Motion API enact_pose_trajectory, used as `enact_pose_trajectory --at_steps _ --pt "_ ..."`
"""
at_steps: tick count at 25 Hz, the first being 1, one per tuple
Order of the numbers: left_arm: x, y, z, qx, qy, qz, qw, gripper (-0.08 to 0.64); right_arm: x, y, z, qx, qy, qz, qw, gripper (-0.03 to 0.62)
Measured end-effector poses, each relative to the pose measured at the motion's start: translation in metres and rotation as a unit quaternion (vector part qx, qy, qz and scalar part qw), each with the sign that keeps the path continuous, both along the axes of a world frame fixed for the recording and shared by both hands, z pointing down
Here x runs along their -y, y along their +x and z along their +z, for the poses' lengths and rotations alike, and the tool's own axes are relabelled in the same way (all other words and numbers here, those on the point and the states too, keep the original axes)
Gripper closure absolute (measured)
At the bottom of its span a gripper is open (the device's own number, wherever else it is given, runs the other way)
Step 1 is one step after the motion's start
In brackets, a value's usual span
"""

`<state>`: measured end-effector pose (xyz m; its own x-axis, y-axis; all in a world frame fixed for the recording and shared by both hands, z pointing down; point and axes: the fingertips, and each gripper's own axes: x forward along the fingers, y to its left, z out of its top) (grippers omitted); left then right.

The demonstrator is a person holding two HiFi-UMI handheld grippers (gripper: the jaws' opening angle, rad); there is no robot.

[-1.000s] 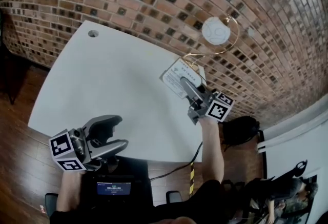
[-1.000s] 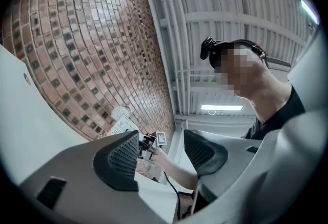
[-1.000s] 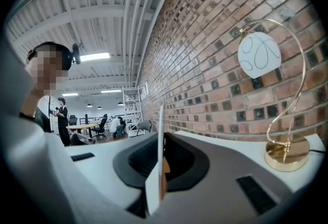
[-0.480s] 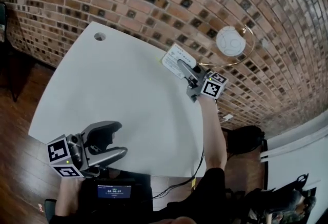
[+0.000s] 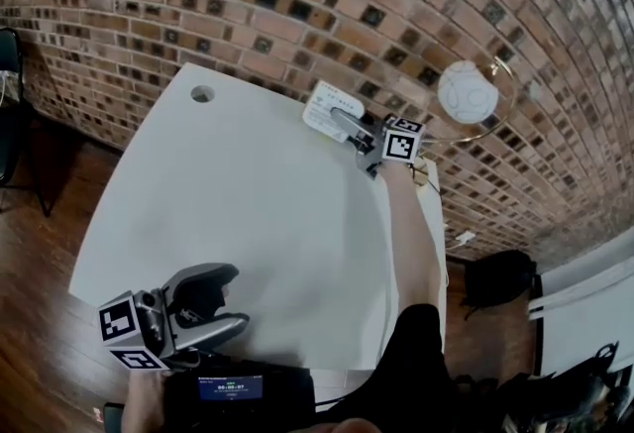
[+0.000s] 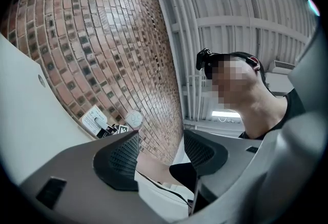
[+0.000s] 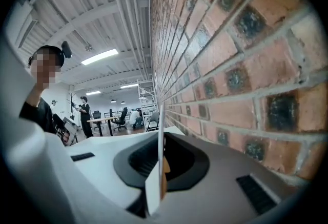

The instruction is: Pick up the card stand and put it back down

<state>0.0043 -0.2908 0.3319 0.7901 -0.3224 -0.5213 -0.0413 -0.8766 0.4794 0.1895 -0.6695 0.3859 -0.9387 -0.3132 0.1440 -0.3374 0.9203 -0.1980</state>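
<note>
Both right gripper (image 5: 344, 118) jaws clamp the card stand (image 5: 319, 107), upright, at the table's (image 5: 248, 193) far edge; the left gripper (image 5: 238, 295) hangs open, empty, at the near edge.

The right gripper (image 7: 161, 179) is clamped on the card stand (image 7: 161, 130), which shows edge-on as a thin white upright sheet pinched between the dark pads (image 7: 138, 161). The brick wall (image 7: 241, 64) fills the right side, very close. At far left is a person (image 7: 38, 107), with office desks and ceiling lights (image 7: 100, 56) beyond.
</note>
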Motion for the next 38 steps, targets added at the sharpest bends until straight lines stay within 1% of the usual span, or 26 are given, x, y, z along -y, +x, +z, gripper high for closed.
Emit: enact_pose_trajectory --at_steps 3,7,10,13,16,20,24,27,30,34,36,38 --pt "0.003 -0.002 0.003 0.009 -0.005 0.002 0.9999 0.291 0.018 -0.009 0.008 -0.004 0.003 -0.011 1.0 0.563" --pt "0.008 -0.002 0.006 0.013 -0.012 -0.004 0.9998 0.291 0.037 -0.016 0.033 -0.007 -0.021 -0.029 0.999 0.563" --pt "0.017 -0.005 0.005 0.006 -0.015 -0.008 0.9998 0.291 0.048 -0.022 0.044 -0.009 -0.031 -0.039 0.999 0.563" --pt "0.019 -0.007 0.006 -0.006 -0.028 0.004 0.9996 0.291 0.055 -0.025 0.044 -0.003 -0.034 -0.044 0.998 0.563" --pt "0.025 -0.009 0.004 -0.011 -0.024 -0.004 0.9996 0.291 0.058 -0.026 0.038 -0.005 -0.028 -0.05 0.998 0.563" --pt "0.027 -0.008 0.005 -0.011 -0.025 0.0 0.9996 0.291 0.061 -0.026 0.048 -0.01 -0.046 -0.057 0.997 0.561" --pt "0.031 -0.007 0.006 -0.008 -0.021 -0.011 0.9997 0.291 0.065 -0.025 0.05 -0.022 -0.042 -0.042 0.998 0.545" --pt "0.03 -0.007 0.005 -0.008 -0.024 -0.006 0.9997 0.291 0.065 -0.025 0.045 -0.037 -0.026 -0.029 0.999 0.504" --pt "0.029 -0.006 0.006 -0.005 -0.027 0.002 0.9996 0.291 0.064 -0.024 0.045 -0.055 -0.019 -0.023 0.998 0.484" --pt "0.031 -0.005 0.005 0.0 -0.02 -0.006 0.9998 0.291 0.063 -0.016 0.047 -0.06 -0.022 -0.014 0.998 0.482" --pt "0.03 -0.005 0.005 0.001 -0.02 -0.002 0.9998 0.291 0.06 -0.015 0.043 -0.071 -0.013 -0.006 0.997 0.479" --pt "0.029 -0.004 0.006 0.004 -0.02 0.0 0.9998 0.291 0.058 -0.01 0.046 -0.072 -0.018 0.007 0.997 0.467"
